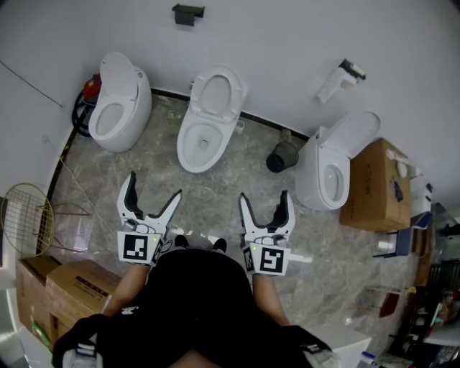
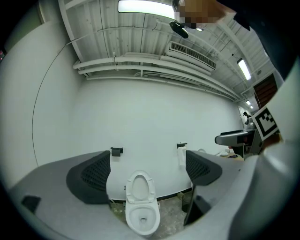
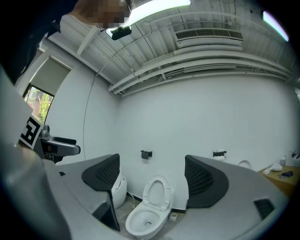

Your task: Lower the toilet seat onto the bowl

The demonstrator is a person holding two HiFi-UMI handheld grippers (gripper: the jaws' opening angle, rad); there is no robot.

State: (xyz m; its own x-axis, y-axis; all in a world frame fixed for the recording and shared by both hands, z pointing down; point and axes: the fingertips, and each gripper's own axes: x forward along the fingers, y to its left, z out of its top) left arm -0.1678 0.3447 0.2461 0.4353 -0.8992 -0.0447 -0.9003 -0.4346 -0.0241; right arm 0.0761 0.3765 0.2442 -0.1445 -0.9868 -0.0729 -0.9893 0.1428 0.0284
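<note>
Middle toilet (image 1: 188, 140) is standing against the white wall (image 1: 273, 50), straight ahead of me; its toilet seat (image 1: 215, 93) is standing upright, leaning back at the wall, not down on the bowl (image 1: 204, 144); a second toilet (image 1: 118, 108) is sitting to the left of the middle toilet and a third toilet (image 1: 332, 169) to its right, both with lids raised; a dark bin (image 1: 282, 157) is standing right of the middle toilet, between it and the third toilet; a cardboard box (image 1: 377, 185) is lying further right, just beside the third toilet; a black bracket (image 1: 187, 14) is hanging on the wall above the middle toilet; marble floor (image 1: 215, 190) is stretching between my grippers and the middle toilet.

I am holding the left gripper (image 1: 153, 185) and right gripper (image 1: 264, 195) level, well short of the middle toilet; both sets of jaws are standing spread wide, pinching nothing and touching nothing; each gripper view is framing the raised seat in the gap between its pads.
</note>
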